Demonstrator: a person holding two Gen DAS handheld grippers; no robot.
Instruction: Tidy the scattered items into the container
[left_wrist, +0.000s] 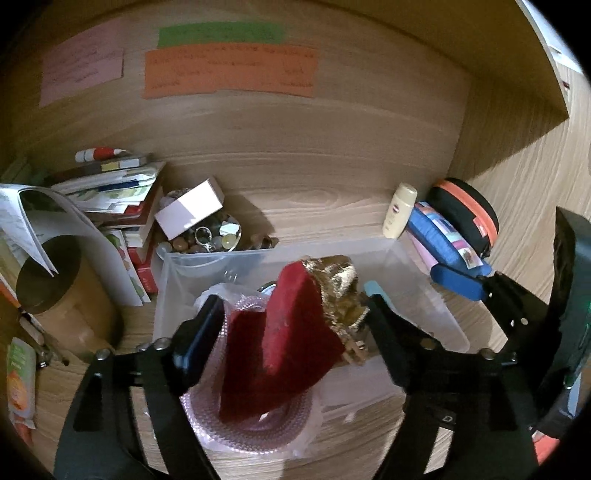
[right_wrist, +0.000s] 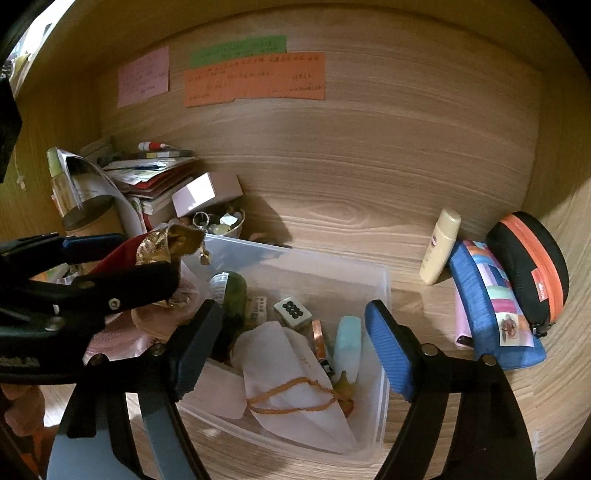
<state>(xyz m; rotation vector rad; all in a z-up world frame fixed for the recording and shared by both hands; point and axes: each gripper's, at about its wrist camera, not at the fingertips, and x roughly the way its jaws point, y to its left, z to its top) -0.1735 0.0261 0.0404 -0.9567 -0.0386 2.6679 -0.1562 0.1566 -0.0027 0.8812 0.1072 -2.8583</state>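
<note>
A clear plastic container (right_wrist: 384, 291) stands on the wooden desk and holds a white pouch (right_wrist: 295, 369), a mahjong tile (right_wrist: 293, 310), a green bottle (right_wrist: 234, 295) and other small items. My left gripper (left_wrist: 295, 314) has its jaws wide apart around a red velvet pouch (left_wrist: 291, 332) with a gold top (left_wrist: 338, 284), which sits over the container's left part on a pink bubble-wrap bag (left_wrist: 251, 417). It shows in the right wrist view (right_wrist: 122, 266) too. My right gripper (right_wrist: 291, 343) is open and empty above the container.
A pile of books and papers (left_wrist: 122, 206), a cardboard tube (left_wrist: 62, 291), a bowl of trinkets (left_wrist: 210, 236) and a pink box (left_wrist: 188, 206) lie left. A lotion bottle (right_wrist: 439, 251), a blue pouch (right_wrist: 495, 306) and a black case (right_wrist: 528, 266) lie right. Notes hang on the back panel (right_wrist: 369, 129).
</note>
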